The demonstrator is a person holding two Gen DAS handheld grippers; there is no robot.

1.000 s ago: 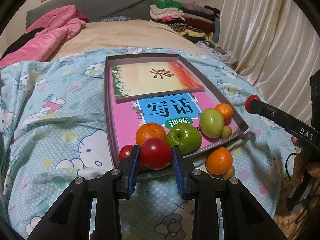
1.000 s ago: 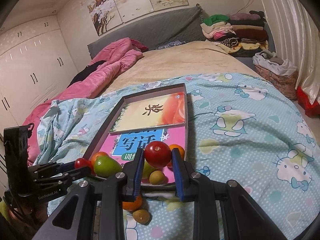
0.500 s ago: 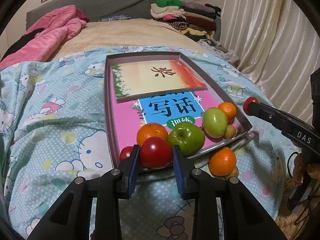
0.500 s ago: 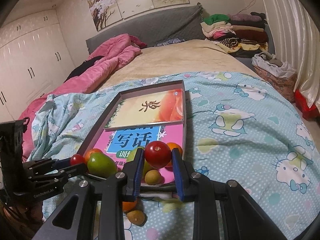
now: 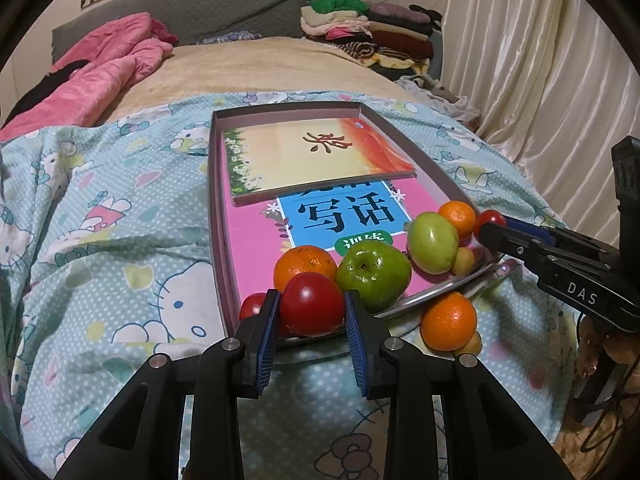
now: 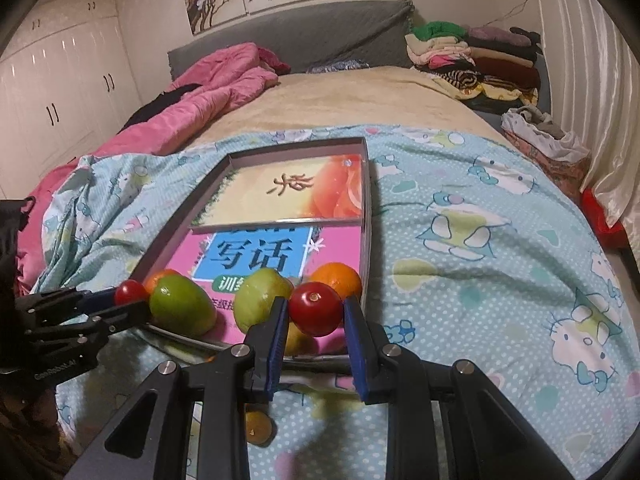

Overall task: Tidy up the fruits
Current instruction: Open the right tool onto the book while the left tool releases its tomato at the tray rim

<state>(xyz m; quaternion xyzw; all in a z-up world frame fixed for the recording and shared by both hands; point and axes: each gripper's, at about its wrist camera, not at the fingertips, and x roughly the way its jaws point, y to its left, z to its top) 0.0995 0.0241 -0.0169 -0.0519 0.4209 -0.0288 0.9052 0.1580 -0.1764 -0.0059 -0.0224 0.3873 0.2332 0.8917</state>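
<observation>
My left gripper (image 5: pixel 311 314) is shut on a red tomato (image 5: pixel 312 309) at the near edge of a shallow box (image 5: pixel 216 216) holding books. My right gripper (image 6: pixel 316 312) is shut on another red tomato (image 6: pixel 316 308) over the box's near right corner; it also shows in the left wrist view (image 5: pixel 491 219). In the box lie an orange (image 5: pixel 304 266), a green apple (image 5: pixel 374 274), a green fruit (image 5: pixel 433 244), a second orange (image 5: pixel 458 218) and a small red tomato (image 5: pixel 252 306). An orange (image 5: pixel 449 322) lies on the bedspread outside the box.
The box sits on a blue cartoon-print bedspread (image 5: pixel 100 240). A pink quilt (image 5: pixel 92 76) lies at the far left, folded clothes (image 5: pixel 368 28) at the head of the bed, curtains (image 5: pixel 540 60) on the right. A small yellow fruit (image 6: pixel 258 426) lies under my right gripper.
Both grippers have edged forward toward the box, each still holding its tomato. The right gripper's tomato now sits closer to the fruits at the box's near right corner.
</observation>
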